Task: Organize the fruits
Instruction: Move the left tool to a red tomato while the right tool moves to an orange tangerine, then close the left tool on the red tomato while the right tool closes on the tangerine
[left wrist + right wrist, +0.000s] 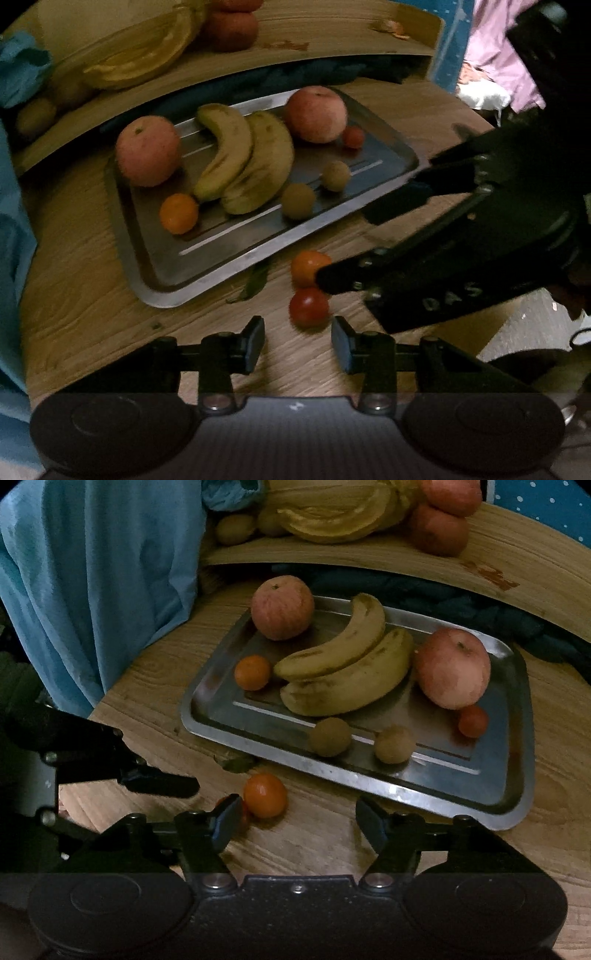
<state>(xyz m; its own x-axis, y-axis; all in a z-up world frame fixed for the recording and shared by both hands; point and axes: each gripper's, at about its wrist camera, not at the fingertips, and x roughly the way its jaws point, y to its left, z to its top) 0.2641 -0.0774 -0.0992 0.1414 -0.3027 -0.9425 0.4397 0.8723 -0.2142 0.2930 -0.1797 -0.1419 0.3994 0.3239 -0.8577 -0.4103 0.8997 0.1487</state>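
Tomato (308, 307) between left gripper (297, 341) fingers

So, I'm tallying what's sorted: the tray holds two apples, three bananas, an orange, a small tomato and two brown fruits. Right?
Not quite: the tray holds two bananas, not three. The right wrist view shows them side by side. The rest stands.

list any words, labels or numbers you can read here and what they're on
"DAS" on the black body of the right gripper, seen from the left wrist; letters may be cut off.
A small pale mark on the left gripper housing is too blurred to read.
No readable text on the tray or the fruit.
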